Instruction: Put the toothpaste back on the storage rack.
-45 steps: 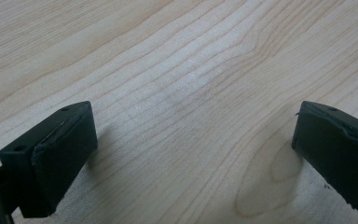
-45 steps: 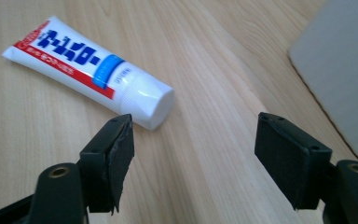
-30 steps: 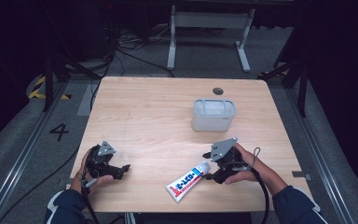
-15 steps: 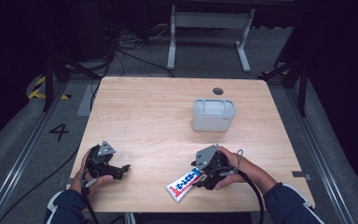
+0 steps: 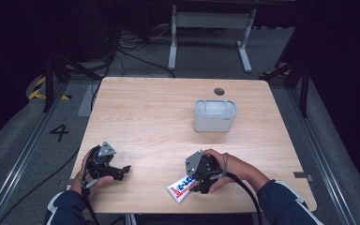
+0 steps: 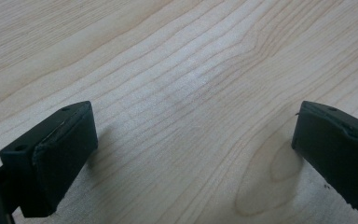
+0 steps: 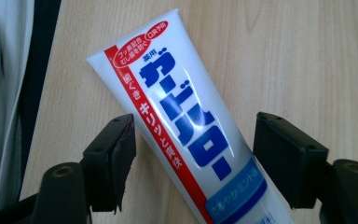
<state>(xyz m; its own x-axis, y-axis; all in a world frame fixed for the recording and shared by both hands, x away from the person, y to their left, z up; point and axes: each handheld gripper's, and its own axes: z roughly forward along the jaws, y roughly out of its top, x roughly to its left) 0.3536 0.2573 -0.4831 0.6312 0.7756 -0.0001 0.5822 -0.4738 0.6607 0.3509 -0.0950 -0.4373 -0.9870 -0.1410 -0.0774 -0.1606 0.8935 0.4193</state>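
Got my right tool (image 7: 193, 158) open around the tube (image 7: 182, 112), left tool (image 6: 191, 154) open too; next, squeeze.

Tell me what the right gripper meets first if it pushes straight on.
Most likely the white toothpaste tube with blue and red print: it lies between the open right gripper jaws, on the light wooden table. Depth is unclear.

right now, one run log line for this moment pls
right gripper: open, jaws straddling toothpaste tube, not closed | left gripper: open over bare table | grey container: untouched, mid table
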